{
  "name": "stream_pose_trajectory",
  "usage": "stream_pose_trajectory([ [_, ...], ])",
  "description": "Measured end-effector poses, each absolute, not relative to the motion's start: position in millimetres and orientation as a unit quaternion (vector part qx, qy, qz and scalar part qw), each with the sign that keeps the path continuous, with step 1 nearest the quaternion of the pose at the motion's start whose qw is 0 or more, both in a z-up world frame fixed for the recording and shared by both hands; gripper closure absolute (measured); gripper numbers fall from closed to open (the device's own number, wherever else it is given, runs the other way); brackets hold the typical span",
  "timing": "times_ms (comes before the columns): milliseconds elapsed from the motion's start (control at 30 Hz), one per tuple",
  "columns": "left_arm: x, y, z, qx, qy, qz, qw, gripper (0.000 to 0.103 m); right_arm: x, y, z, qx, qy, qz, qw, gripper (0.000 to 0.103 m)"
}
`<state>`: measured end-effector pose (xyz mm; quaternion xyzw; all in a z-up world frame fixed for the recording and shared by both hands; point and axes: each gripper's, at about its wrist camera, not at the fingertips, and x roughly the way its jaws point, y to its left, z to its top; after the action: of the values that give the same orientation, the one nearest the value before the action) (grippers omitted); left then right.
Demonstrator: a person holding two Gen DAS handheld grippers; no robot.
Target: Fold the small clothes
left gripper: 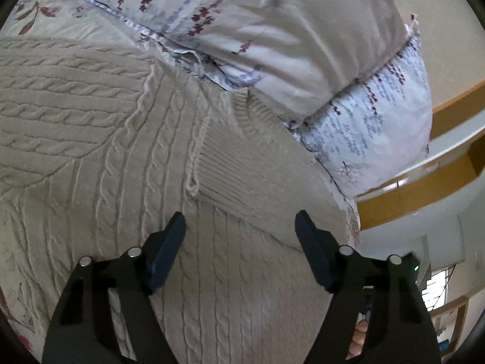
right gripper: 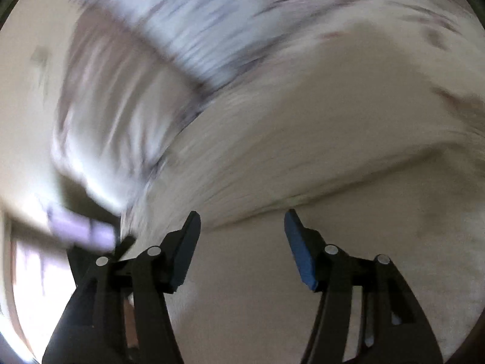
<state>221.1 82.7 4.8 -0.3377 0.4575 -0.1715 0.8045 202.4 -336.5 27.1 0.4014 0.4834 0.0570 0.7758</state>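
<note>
Nearest, left gripper (left gripper: 241, 223) released, nothing between its jaws, just above beige cable-knit sweater (left gripper: 127, 139) spread on floral bedding (left gripper: 266, 42), right gripper (right gripper: 242, 223) likewise unclenched over blurred beige knit, folded duvet (left gripper: 369, 127) beyond.

A beige cable-knit sweater (left gripper: 127, 139) lies spread flat on the floral-printed bed (left gripper: 48, 27), partly folded: one sleeve is laid across the body, its ribbed cuff (left gripper: 230, 170) lying on the knit. The sweater's far edge touches the pillows; its right edge lies by the bed's right edge.
</note>
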Motion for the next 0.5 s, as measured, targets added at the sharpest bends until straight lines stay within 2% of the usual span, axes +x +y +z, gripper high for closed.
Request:
stream_pose_trajectory([
  [133,223.6,85.2,2.0,-0.345,0.461,-0.162,0.801,0.034,195.2,-372.9,15.2,0.461,0.457,0.004,0.761,0.057],
  [200,223.9,84.7,2.8,-0.342,0.461,-0.159,0.803,0.034,196.0,-379.3,13.5,0.461,0.448,-0.014,0.766,0.07],
  [233,223.9,84.6,3.1,-0.341,0.462,-0.157,0.804,0.034,197.9,-380.6,13.4,0.451,0.446,-0.028,0.772,0.085],
  [267,224.0,84.3,3.1,-0.34,0.461,-0.155,0.805,0.034,197.5,-383.2,15.7,0.445,0.443,-0.036,0.778,0.092],
  [400,226.0,80.9,5.2,-0.333,0.461,-0.146,0.809,0.034,182.7,-399.3,16.7,0.442,0.409,-0.076,0.795,0.093],
  [500,227.0,78.3,6.9,-0.324,0.461,-0.145,0.813,0.034,178.3,-403.4,16.4,0.423,0.415,-0.097,0.8,0.093],
])
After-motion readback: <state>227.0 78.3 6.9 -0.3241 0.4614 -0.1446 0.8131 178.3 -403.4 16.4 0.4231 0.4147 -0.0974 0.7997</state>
